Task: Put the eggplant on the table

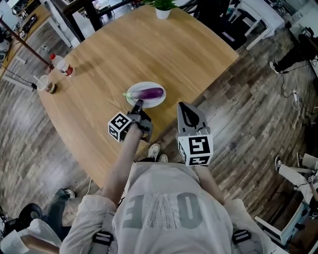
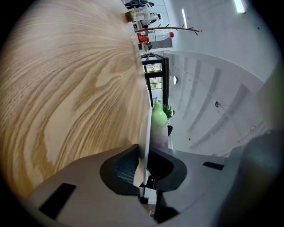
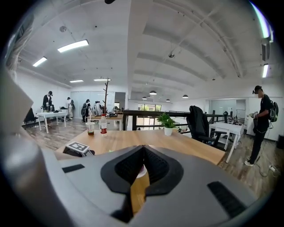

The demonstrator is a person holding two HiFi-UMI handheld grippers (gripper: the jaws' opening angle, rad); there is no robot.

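A purple eggplant (image 1: 150, 93) with a green stem lies on a white plate (image 1: 160, 101) near the front edge of the round wooden table (image 1: 149, 49). My left gripper (image 1: 138, 104) is shut on the plate's near rim. In the left gripper view the plate (image 2: 143, 142) runs edge-on between the jaws, with the eggplant (image 2: 159, 126) on it just beyond. My right gripper (image 1: 186, 107) hovers to the right of the plate by the table edge, shut and holding nothing. In the right gripper view the right gripper (image 3: 143, 148) points across the table.
A water bottle (image 1: 62, 64) and a cup (image 1: 43, 82) stand at the table's left edge. A potted plant (image 1: 163, 7) sits at its far side, with a black chair (image 1: 223, 25) behind. Several people stand by distant desks (image 3: 53, 114).
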